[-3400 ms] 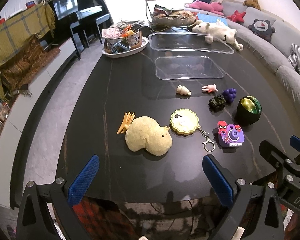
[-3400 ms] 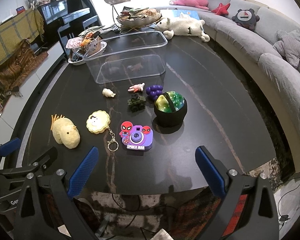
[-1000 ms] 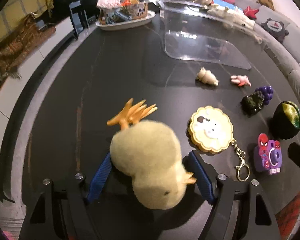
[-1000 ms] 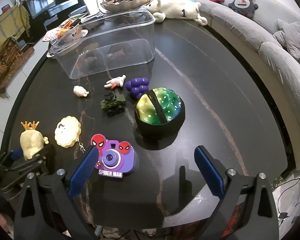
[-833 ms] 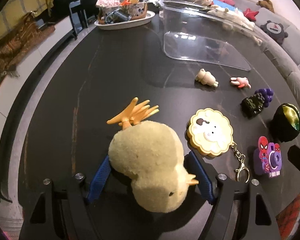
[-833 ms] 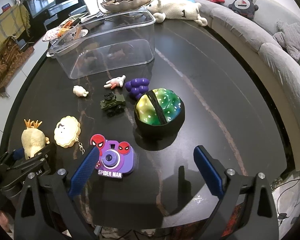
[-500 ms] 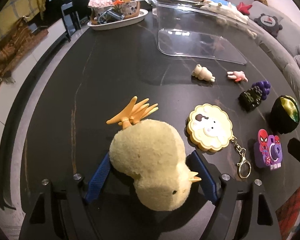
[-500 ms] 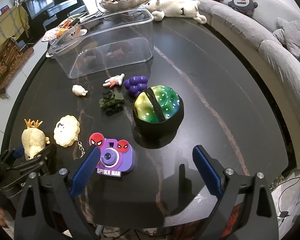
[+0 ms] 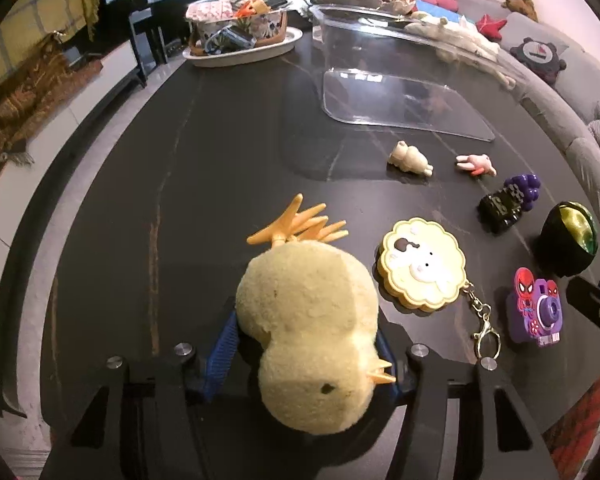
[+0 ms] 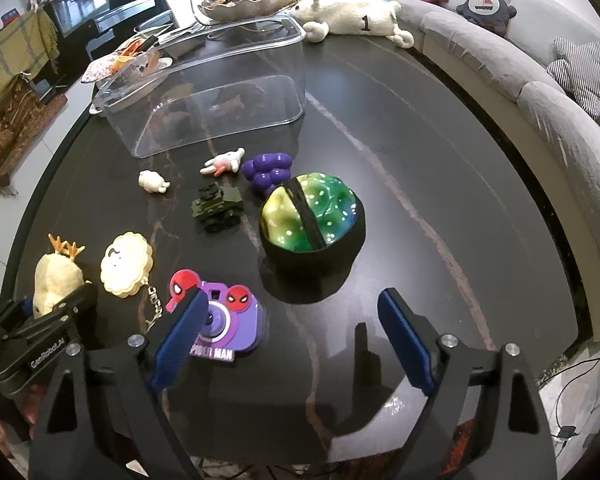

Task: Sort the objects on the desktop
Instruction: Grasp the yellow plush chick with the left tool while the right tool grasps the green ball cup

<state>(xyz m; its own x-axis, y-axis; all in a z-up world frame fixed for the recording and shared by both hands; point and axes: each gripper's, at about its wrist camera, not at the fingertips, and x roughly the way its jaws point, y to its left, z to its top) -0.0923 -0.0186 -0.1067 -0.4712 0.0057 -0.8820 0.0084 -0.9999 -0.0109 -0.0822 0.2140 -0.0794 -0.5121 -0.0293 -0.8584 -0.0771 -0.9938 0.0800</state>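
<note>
A home living room — grey sofa (image 10: 540,92) with cushions, piano (image 10: 100,4), dark table (image 10: 420,200).

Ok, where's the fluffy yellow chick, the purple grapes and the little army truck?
yellow chick (image 9: 308,320): left wrist view, its plush body.
purple grapes (image 10: 269,170): right wrist view, middle of the bunch.
army truck (image 10: 218,206): right wrist view, its green body.

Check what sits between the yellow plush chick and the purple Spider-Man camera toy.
The round cream sheep keychain, its metal clasp trailing toward the purple camera toy. It lies right of the plush chick; both wrist views show it.
</note>
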